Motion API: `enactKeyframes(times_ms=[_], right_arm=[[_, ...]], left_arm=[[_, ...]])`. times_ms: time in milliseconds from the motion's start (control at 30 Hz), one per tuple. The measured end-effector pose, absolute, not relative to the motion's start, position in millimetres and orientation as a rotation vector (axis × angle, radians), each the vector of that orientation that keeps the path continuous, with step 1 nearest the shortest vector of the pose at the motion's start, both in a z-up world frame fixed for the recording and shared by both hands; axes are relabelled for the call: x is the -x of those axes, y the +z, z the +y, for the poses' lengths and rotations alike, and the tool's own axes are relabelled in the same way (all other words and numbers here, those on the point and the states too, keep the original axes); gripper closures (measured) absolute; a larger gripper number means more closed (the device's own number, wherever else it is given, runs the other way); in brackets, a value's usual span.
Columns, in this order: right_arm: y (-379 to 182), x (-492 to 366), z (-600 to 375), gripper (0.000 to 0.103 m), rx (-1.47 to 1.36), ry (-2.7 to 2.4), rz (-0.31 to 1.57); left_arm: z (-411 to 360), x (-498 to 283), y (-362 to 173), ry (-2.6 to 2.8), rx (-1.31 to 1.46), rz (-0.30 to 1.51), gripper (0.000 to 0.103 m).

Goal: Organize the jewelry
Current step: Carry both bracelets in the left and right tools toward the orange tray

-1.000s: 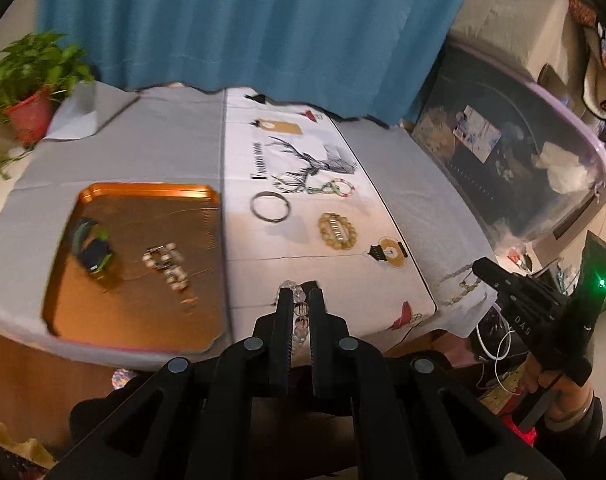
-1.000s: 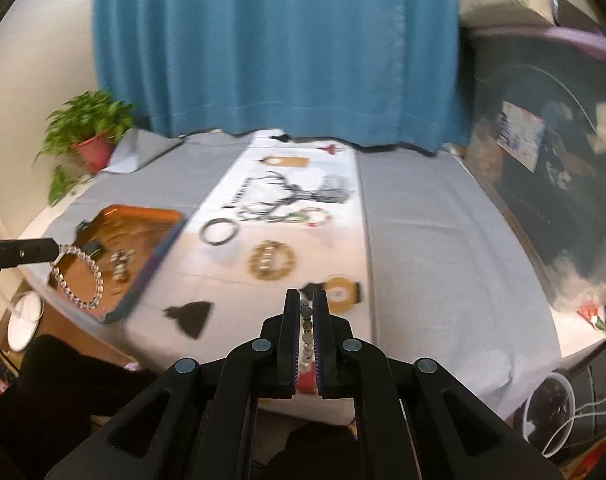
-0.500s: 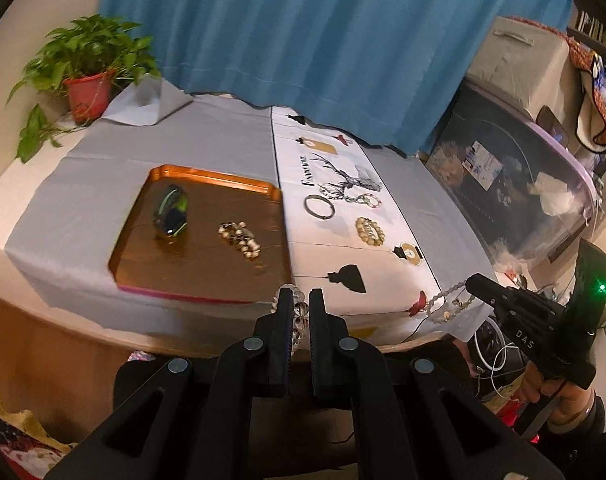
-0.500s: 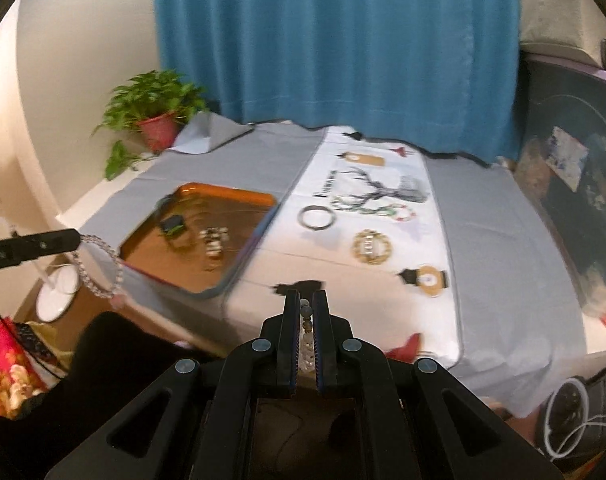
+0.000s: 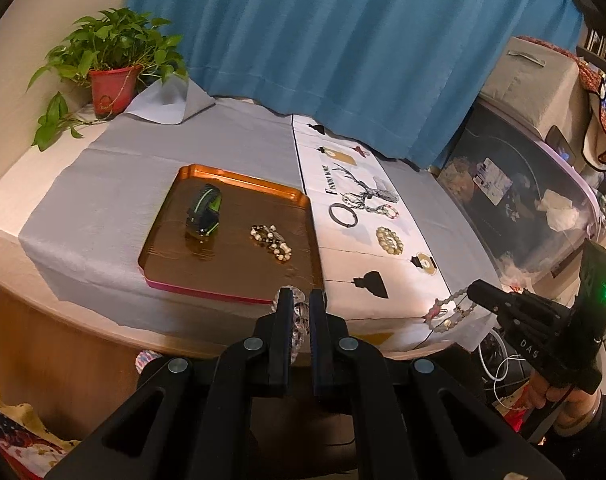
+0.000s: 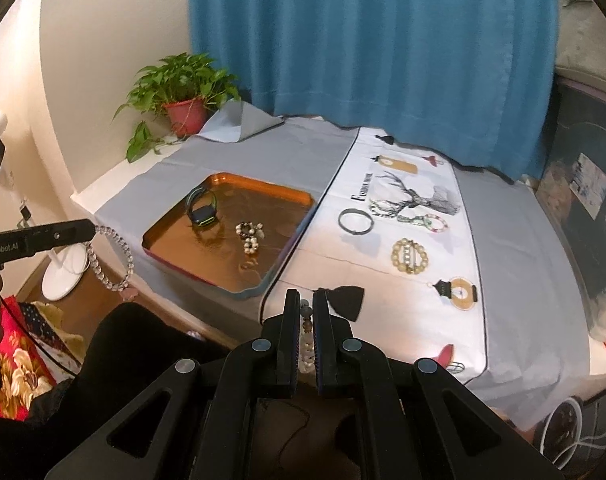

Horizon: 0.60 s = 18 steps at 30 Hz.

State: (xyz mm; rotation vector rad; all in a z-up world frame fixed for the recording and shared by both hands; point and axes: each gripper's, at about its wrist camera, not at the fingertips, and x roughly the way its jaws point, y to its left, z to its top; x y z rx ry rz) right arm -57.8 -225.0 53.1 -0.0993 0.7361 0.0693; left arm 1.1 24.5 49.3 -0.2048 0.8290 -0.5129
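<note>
— How are the two grippers held?

— Both hover off the table's near edge, pointing at it. The left gripper [image 5: 301, 304] is clamped on a clear crystal bead bracelet [image 6: 113, 258] that dangles in a loop. The right gripper [image 6: 306, 308] pinches a strand of round white and brown beads [image 6: 306, 334].

— And on the table?

— A grey cloth [image 5: 115, 184], then a white printed runner [image 6: 407, 280]. A glossy copper tray [image 5: 223, 276] with rounded corners holds a black-and-green watch [image 5: 204, 210] and a knotted pearl bracelet [image 5: 271, 240]. On the runner lie a dark bangle [image 6: 355, 221] and a gold bead ring [image 6: 409, 255].
</note>
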Motion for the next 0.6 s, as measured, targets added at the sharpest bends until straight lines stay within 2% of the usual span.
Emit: enactKeyframes(times_ms=[600], right_arm=[[31,-20,-181,0.096,0.126,0.147,0.768]], left_arm=[[19,-59,38,-0.506,0.192,0.842,0.098]])
